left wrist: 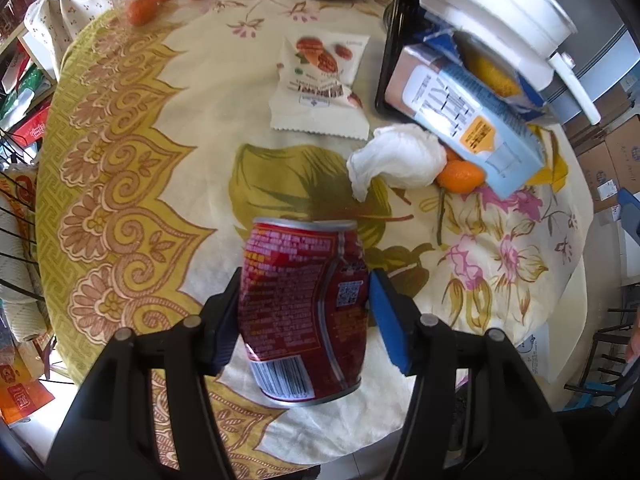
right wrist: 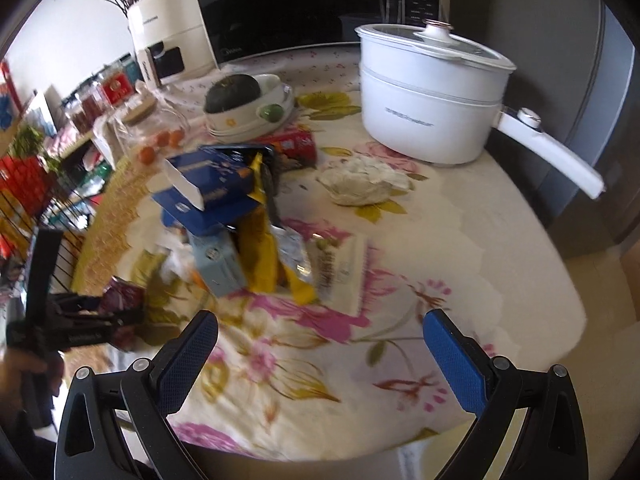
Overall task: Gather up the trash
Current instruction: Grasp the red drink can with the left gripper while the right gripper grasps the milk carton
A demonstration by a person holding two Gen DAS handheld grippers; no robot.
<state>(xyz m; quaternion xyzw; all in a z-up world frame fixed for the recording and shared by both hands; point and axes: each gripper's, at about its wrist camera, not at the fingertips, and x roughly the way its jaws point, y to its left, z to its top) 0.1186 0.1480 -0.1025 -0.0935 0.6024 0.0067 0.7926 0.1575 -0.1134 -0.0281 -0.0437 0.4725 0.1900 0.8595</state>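
A dented red drink can [left wrist: 304, 304] lies on the flowered tablecloth [left wrist: 160, 128]. My left gripper [left wrist: 306, 280] points down over it, with one pad against each side of the can. Beyond it lie a white snack wrapper [left wrist: 320, 80], a crumpled tissue [left wrist: 400, 156] and a torn blue carton [left wrist: 472, 116] on a black tray [left wrist: 390, 48]. My right gripper [right wrist: 320, 320] hangs open over the cloth with nothing between its fingers. In front of it are the pile of blue cartons [right wrist: 212, 184], a yellow wrapper [right wrist: 260, 248] and another crumpled tissue [right wrist: 360, 180]. The left gripper [right wrist: 80, 320] and the can [right wrist: 124, 292] show at the left.
A white electric pot [right wrist: 432, 96] with a long handle stands at the back right. Stacked bowls [right wrist: 248, 120] holding a dark squash, a glass jar [right wrist: 148, 120] and a microwave [right wrist: 288, 4] are behind. Small orange fruits [left wrist: 460, 176] lie by the carton. A wire rack [right wrist: 48, 208] is at the left.
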